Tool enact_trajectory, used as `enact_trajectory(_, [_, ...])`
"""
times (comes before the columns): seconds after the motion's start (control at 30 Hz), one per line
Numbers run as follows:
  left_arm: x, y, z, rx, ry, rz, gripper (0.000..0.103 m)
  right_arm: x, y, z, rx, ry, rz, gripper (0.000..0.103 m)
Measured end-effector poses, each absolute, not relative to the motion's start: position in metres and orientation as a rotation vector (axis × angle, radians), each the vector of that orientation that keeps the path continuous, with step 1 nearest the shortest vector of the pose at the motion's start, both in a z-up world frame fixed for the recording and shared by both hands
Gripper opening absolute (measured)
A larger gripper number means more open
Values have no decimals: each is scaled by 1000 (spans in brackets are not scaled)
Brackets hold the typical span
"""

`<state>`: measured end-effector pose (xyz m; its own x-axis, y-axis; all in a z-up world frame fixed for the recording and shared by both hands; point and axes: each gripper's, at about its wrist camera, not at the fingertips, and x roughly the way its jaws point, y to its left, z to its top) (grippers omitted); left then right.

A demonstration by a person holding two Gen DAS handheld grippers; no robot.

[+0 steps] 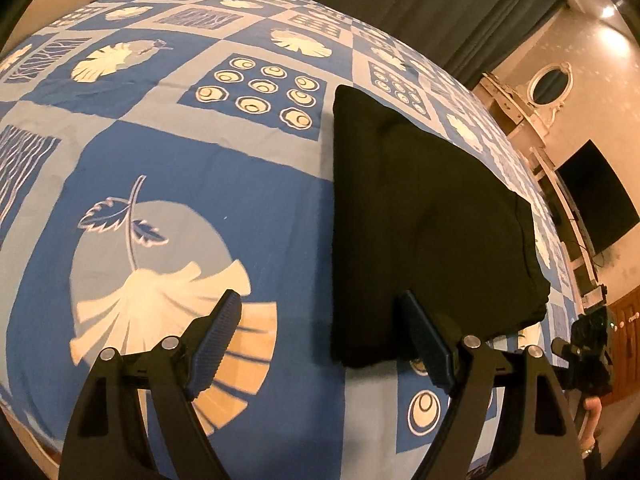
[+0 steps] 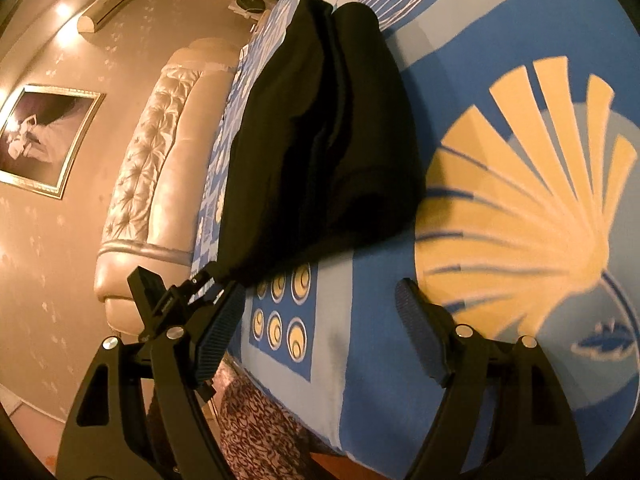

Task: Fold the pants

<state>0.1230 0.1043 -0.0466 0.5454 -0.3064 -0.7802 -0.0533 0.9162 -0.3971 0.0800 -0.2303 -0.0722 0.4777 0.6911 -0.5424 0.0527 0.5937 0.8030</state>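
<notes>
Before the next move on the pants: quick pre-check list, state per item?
1. Black pants lie on the blue patterned bedspread, already in a folded bundle: ok.
2. Left gripper open, nothing between its fingers: ok.
3. Right gripper open, nothing between its fingers: ok.
4. Neither gripper touches the pants; the left one's far finger only overlaps the near edge in the left wrist view: ok.
5. Fold edges aligned: cannot tell, the dark cloth hides layers; the right wrist view shows some ridges.
6. The other gripper's body sits close beside the right gripper's finger: cannot tell whether they are apart.
</notes>
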Motion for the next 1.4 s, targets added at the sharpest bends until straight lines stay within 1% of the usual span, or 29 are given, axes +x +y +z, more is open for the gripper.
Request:
enact_trajectory(0.43, [74,75,-36,-291,976,-65,81,51,-214,-65,798,1006,305,79])
enact_trajectory(0.6, [57,59,-36,-254,974,-39,81,42,-203,-60,697,1026,231,79])
enact_trajectory(0.83, [43,47,-34,-183,914,4,81,35,-179,-50,536,1025,114,80])
enact_trajectory(0.9, [42,47,-36,-173,906,20,81,35,-169,-50,471,1018,94,84])
enact_trajectory(1.03, [43,41,-38,-150,896,44,81,35,-154,-49,342,996,57,84])
enact_trajectory(1.4, [37,18,-37,-87,883,-15,81,28,-147,-40,228,945,-22,84])
